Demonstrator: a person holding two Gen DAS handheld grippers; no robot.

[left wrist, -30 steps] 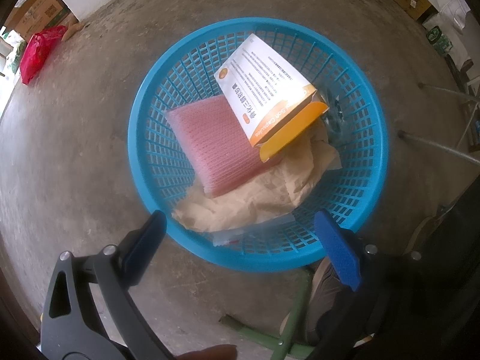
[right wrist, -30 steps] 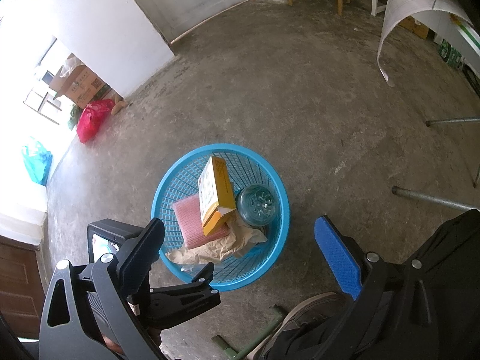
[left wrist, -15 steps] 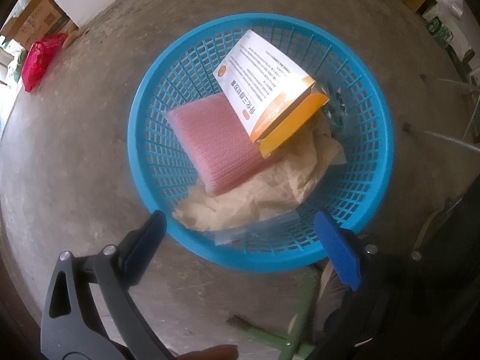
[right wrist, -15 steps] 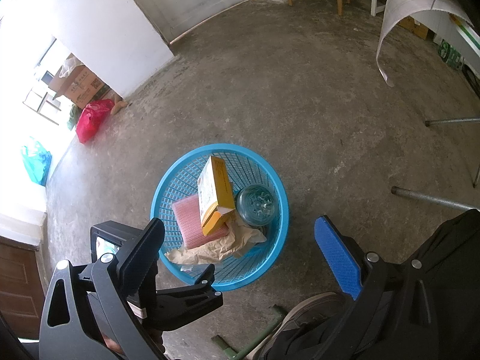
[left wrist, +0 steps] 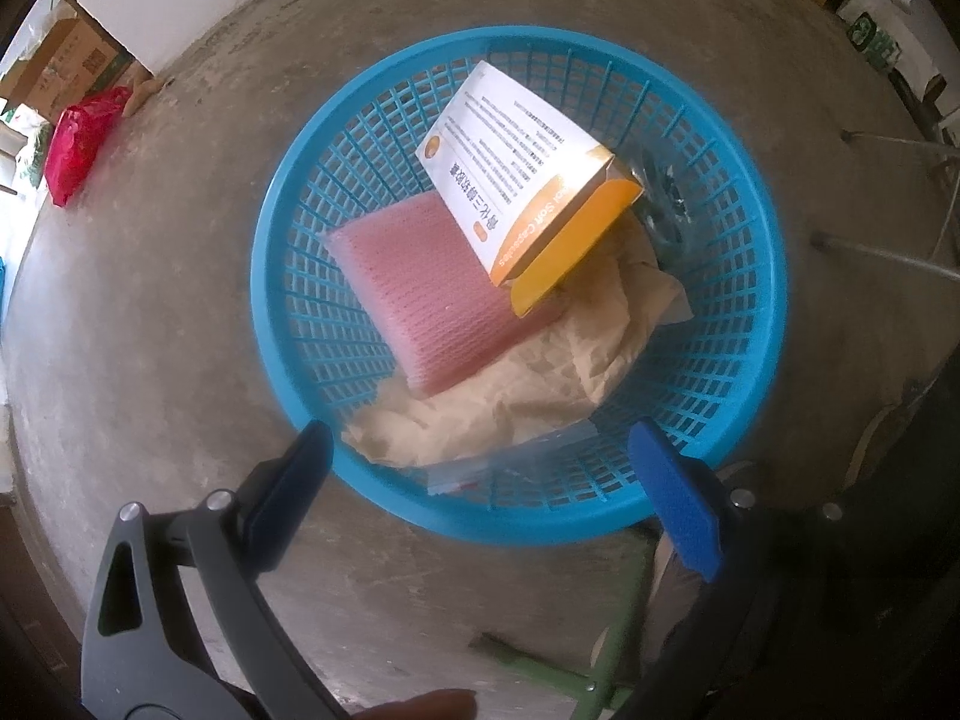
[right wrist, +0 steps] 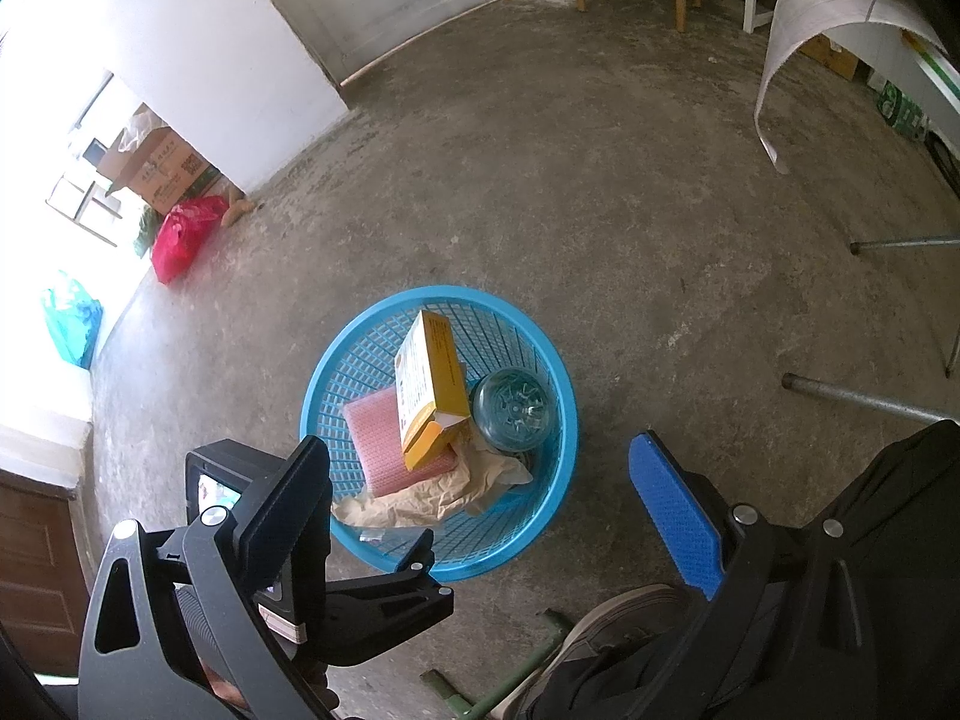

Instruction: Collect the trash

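A blue plastic basket (left wrist: 288, 300) (right wrist: 558, 462) stands on the concrete floor. It holds a white-and-orange box (left wrist: 522, 180) (right wrist: 429, 387), a pink foam pad (left wrist: 426, 306) (right wrist: 375, 441), crumpled brown paper (left wrist: 528, 390) (right wrist: 432, 495), a clear plastic bottle (right wrist: 510, 411) and a clear plastic bag (left wrist: 510, 468). My left gripper (left wrist: 480, 474) is open and empty, just above the basket's near rim. My right gripper (right wrist: 480, 504) is open and empty, higher up and behind the basket; the left gripper's body (right wrist: 336, 594) shows below it.
A red bag (right wrist: 180, 237) (left wrist: 75, 150) and cardboard boxes (right wrist: 162, 171) lie by the white wall at left. Metal legs (right wrist: 864, 399) stand at right. A shoe (right wrist: 612, 630) and a green bar (right wrist: 492, 684) are near the bottom. A white sheet (right wrist: 828, 6) hangs at top right.
The left gripper has drifted slightly closer over the basket, which fills a little more of its view. The right gripper has barely moved. Both stay open.
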